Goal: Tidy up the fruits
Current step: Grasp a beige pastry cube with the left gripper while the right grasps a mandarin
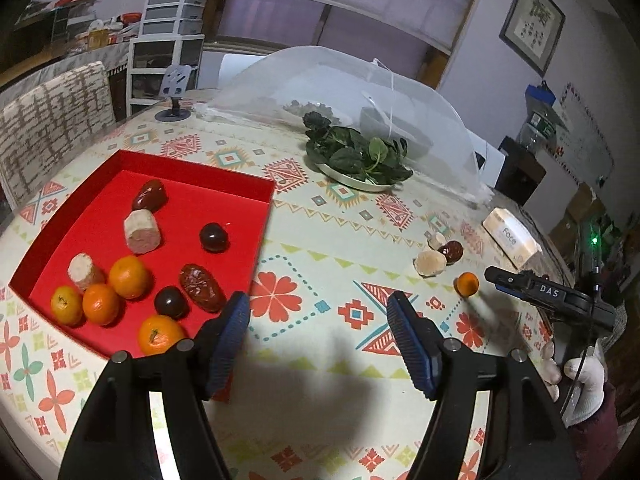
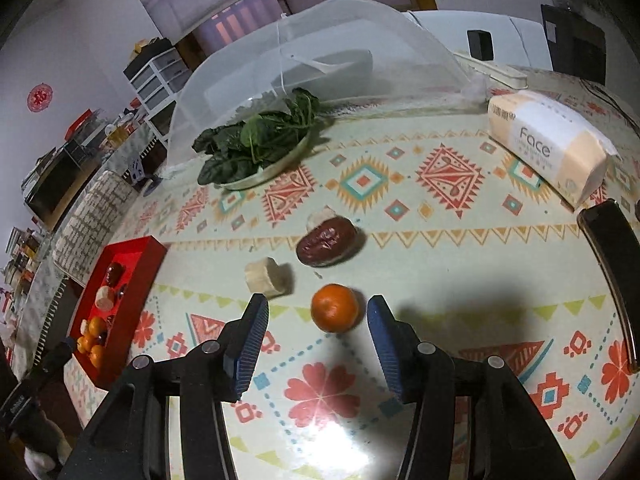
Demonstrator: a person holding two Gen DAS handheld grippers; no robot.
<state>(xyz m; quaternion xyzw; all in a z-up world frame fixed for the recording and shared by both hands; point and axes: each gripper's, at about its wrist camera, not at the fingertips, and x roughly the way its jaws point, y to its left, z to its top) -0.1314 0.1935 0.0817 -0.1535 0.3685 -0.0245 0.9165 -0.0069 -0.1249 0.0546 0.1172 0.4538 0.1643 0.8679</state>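
Note:
A red tray (image 1: 224,178) on the left of the table holds several small oranges, dark dates, dark round fruits and pale cut pieces; it also shows in the right wrist view (image 2: 138,258). My left gripper (image 1: 318,312) is open and empty, just right of the tray's near corner. Loose on the tablecloth lie a small orange (image 2: 334,307), a pale cut piece (image 2: 265,276), a red date (image 2: 326,241) and another pale piece (image 2: 320,215) behind it. My right gripper (image 2: 318,316) is open with the orange between its fingertips, untouched. In the left wrist view this orange (image 1: 466,283) lies by the right gripper (image 1: 496,276).
A plate of green leaves (image 1: 356,156) stands at the table's middle, with a white mesh food cover (image 1: 320,80) behind it. A tissue pack (image 2: 552,146) lies at the right, and a dark phone (image 2: 612,248) near the right edge. A chair (image 1: 48,120) stands at the left.

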